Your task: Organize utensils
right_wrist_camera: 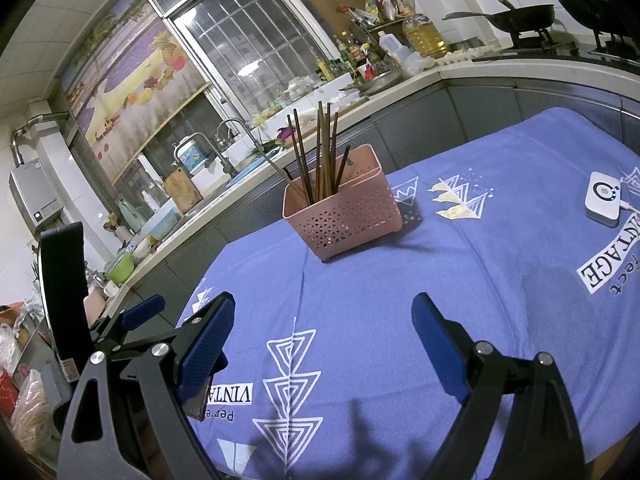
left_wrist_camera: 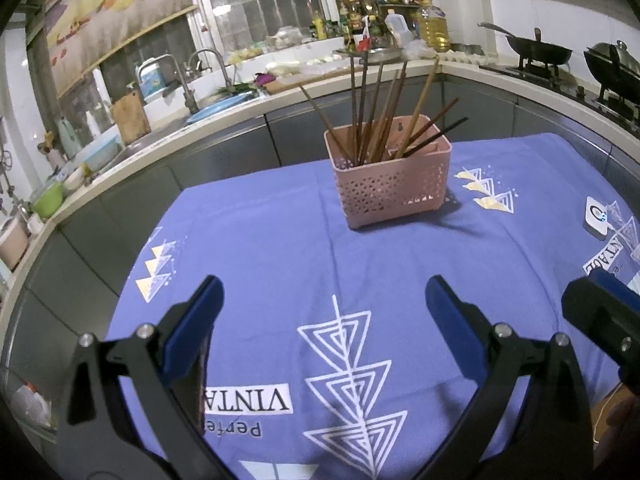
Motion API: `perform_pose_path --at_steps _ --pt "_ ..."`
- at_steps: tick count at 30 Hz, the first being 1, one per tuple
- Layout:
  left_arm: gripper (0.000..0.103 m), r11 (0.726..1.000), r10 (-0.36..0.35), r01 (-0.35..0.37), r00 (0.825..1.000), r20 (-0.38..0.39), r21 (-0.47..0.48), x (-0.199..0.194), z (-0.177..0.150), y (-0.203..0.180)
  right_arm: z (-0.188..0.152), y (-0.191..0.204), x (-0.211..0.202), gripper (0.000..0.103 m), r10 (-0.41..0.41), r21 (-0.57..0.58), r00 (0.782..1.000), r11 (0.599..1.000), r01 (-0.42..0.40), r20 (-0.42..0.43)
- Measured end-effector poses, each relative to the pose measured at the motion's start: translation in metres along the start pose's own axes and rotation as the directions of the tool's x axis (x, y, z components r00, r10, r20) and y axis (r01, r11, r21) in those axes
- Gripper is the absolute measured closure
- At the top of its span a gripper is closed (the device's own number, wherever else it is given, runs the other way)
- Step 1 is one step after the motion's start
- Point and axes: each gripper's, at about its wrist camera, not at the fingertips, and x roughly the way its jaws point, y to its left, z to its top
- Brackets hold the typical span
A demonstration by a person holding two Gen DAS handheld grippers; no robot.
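Roughly a dozen wooden chopsticks (left_wrist_camera: 380, 120) stand bunched in the pink perforated utensil basket (left_wrist_camera: 390, 184), brown and dark, fanning out at different tilts above its rim; I cannot count them exactly. That basket sits upright on the blue patterned tablecloth (left_wrist_camera: 280, 240), toward the cloth's far edge, and from my right wrist camera I see it the same way, chopsticks (right_wrist_camera: 320, 152) leaning mostly upright in the basket (right_wrist_camera: 342, 208), which casts a shadow on the cloth (right_wrist_camera: 360, 288).

My left gripper (left_wrist_camera: 324, 308) hangs over the cloth well on the near side of the basket, its blue-padded fingers (left_wrist_camera: 196, 332) spread wide with nothing between them and nothing touched. My right gripper (right_wrist_camera: 324, 328) is likewise spread wide and empty, also well short of the basket. In the right view the left gripper (right_wrist_camera: 132, 320) shows at the left edge; in the left view part of the right gripper (left_wrist_camera: 600, 312) shows at the right edge.

To the right of the basket, well apart from it, a small white device (right_wrist_camera: 604, 200) lies flat on the cloth with a white cable at its side. Beyond the basket runs the kitchen counter (left_wrist_camera: 240, 108), with a faucet (left_wrist_camera: 208, 64) to its left, bottles (left_wrist_camera: 360, 24) behind it, and a wok (left_wrist_camera: 536, 52) on the stove to its right. Between my grippers and the basket lies only bare cloth.
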Motion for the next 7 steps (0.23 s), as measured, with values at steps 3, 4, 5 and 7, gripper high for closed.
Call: perform_pose_path --at_steps 3,4,5,7 --pt "0.006 1.0 -0.004 0.004 1.0 -0.014 0.001 0.0025 -0.0009 0.0 -0.0047 -0.0011 0.0023 0.014 -0.005 0.006 1.0 1.0 0.005 -0.01" --pt "0.006 1.0 -0.002 0.002 1.0 -0.019 0.002 0.0035 -0.0018 -0.0003 -0.0057 -0.0008 0.0027 0.014 -0.007 0.009 1.0 1.0 0.007 -0.013" --pt "0.006 1.0 -0.001 0.001 1.0 -0.023 0.002 0.0044 -0.0017 0.0001 -0.0066 -0.0011 0.0032 0.014 -0.007 0.01 1.0 1.0 0.008 -0.016" --pt "0.006 1.0 -0.001 0.001 1.0 -0.03 0.0 0.0055 -0.0029 0.0011 -0.0083 -0.002 0.0051 0.014 -0.009 0.016 1.0 1.0 0.009 -0.023"
